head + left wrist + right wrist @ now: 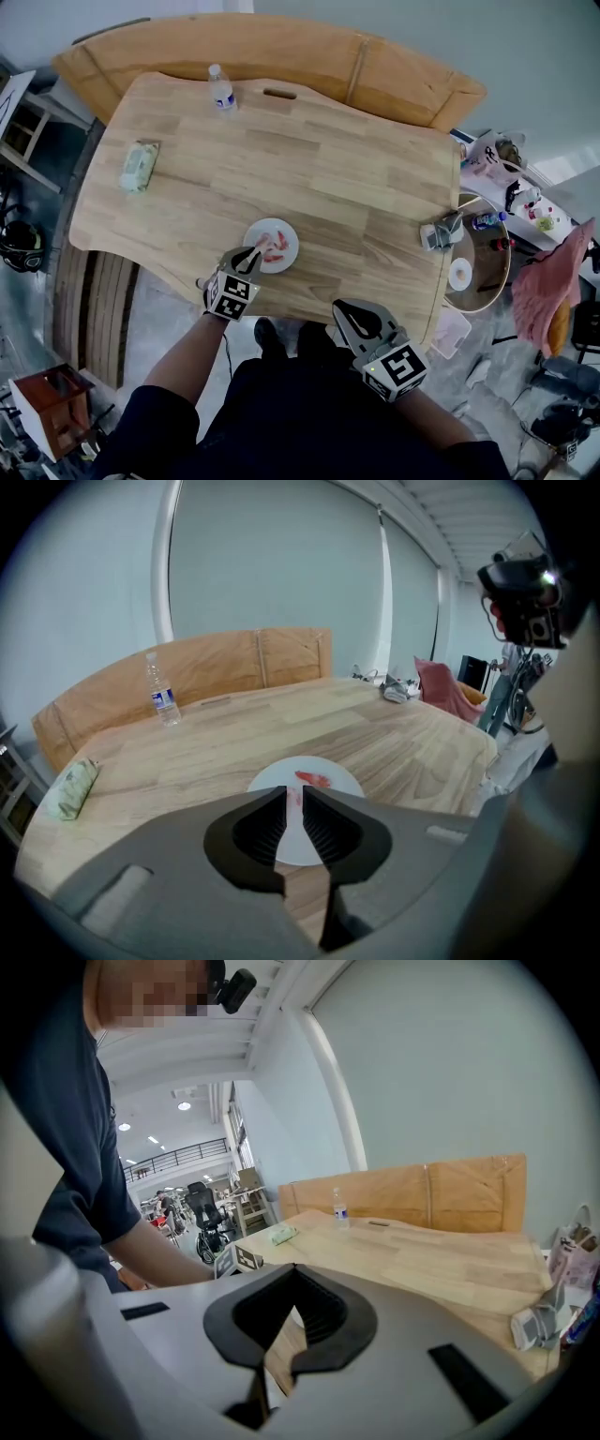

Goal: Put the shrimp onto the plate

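A white plate lies near the table's front edge, with red shrimp on it. My left gripper hovers over the plate's near left rim. In the left gripper view its jaws stand a narrow gap apart with nothing between them, and the plate and a shrimp show just beyond the left gripper. My right gripper hangs off the table's front edge, to the right of the plate. The right gripper has its tips together and holds nothing.
A water bottle stands at the table's far side. A pack of wipes lies at the left. A small grey object sits at the right edge. A wooden bench runs behind, and a round side table stands to the right.
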The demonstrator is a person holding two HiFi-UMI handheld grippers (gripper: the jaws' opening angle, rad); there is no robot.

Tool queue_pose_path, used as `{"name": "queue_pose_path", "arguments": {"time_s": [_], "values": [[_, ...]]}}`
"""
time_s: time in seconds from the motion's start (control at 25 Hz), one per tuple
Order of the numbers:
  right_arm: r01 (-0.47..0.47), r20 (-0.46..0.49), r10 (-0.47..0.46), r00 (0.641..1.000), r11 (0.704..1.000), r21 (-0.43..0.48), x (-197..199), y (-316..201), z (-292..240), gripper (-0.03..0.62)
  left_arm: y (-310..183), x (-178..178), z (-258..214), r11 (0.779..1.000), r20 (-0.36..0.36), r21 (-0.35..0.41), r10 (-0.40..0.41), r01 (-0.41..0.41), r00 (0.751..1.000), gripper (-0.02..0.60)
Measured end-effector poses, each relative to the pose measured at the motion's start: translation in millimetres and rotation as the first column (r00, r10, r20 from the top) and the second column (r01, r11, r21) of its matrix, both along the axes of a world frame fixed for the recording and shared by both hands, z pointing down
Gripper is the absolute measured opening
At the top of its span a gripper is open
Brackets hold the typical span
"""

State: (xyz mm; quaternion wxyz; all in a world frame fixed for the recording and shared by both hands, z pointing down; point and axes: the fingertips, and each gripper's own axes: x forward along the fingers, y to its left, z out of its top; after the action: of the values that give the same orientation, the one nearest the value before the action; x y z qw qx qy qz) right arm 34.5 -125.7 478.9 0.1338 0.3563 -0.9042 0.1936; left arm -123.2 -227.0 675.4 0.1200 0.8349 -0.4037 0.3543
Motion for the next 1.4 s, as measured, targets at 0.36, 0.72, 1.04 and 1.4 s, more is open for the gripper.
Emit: {"name": "queue_pose_path", "arguments": {"time_s": [0.36,0.72,1.04,1.4], "values": [[0.010,0.004,-0.010,1.000,0.998,0.064,-23,9,-19,0.009,53,16,-94,0.999,-0.126,0.041,0.012,-0.007,0.992,0.054],[0.070,-0.016,-0.069,0.998,0.990,0.122,-56,20,-39,0.009,96,30,-196,0.983,-0.210,0.161,0.122,-0.089,0.970,0.036],[0.084,-0.026,-0.080,0.996,0.980,0.178,-73,26,-55,0.009,119,41,-266,0.961,-0.311,0.249,0.200,-0.124,0.929,0.009],[0.099,-0.032,-0.094,0.995,0.973,0.208,-90,35,-59,0.009,127,37,-270,0.964,-0.373,0.254,0.171,-0.077,0.912,0.006]]}}
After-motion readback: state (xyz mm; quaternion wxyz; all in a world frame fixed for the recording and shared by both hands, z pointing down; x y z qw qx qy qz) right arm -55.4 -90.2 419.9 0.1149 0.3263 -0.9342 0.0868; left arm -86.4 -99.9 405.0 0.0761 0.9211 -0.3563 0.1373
